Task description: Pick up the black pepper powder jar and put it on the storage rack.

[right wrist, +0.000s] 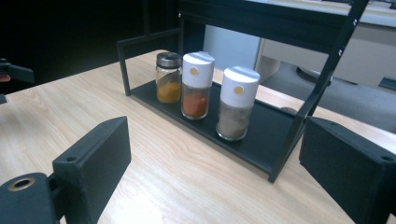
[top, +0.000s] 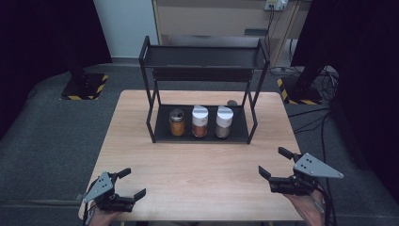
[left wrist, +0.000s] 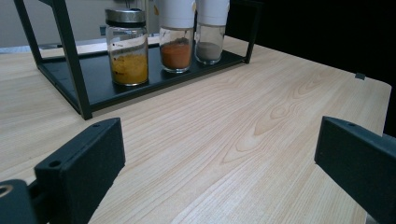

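Fingers of left gripper (top: 129, 183) and right gripper (top: 276, 163) spread, empty, near the worktop's (top: 197, 160) front corners. Three spice jars (top: 200, 122) on rack (top: 202, 134) untouched; work not begun.

3 jars (top: 199, 121) on rack (top: 202, 134), tools apart

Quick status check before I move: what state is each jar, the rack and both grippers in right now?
Left gripper: open, holding nothing, above the table's near edge.
Right gripper: open, holding nothing.
Yellow spice jar: upright, metal lid on, on the rack's bottom shelf.
Orange spice jar: upright, white cap on, partly full.
Grey spice jar: upright, white cap on, partly full.
Rack: standing upright on the table; top shelf bare.
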{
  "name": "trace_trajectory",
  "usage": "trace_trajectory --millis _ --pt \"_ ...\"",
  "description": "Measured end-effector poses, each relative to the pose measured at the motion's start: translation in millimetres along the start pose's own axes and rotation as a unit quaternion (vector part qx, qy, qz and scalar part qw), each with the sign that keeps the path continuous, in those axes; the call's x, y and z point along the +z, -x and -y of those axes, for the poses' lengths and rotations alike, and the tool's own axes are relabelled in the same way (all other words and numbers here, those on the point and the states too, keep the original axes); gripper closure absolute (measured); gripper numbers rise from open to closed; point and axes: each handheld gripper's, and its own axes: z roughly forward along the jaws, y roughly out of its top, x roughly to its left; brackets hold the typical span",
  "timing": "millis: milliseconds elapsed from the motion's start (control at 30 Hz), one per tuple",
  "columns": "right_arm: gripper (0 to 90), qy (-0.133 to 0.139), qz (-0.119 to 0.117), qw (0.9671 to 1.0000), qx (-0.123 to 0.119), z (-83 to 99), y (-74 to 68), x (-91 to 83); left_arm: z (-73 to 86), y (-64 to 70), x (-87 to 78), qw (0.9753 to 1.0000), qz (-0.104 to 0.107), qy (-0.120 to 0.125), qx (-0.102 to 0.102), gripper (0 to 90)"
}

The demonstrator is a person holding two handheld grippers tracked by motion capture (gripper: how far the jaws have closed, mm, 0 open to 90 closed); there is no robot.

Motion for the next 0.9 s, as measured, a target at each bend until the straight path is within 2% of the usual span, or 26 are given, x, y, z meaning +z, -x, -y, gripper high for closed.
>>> trace_trajectory --millis 400,633,900 --pt "9.3 -0.001 0.026 0.9996 0.012 35.0 -4.5 -15.9 0.2 0.4 -0.4 1.0 -0.002 0.001 0.001 0.9" --pt "9.1 -0.016 0.03 0.9991 0.026 51.3 -3.1 -11.3 0.2 0.5 -0.2 1.0 -0.002 0.001 0.002 0.9" --pt "9.1 -0.021 0.029 0.9986 0.039 67.0 0.1 -4.9 0.5 0.3 -0.3 1.0 -0.002 0.001 0.002 0.9"
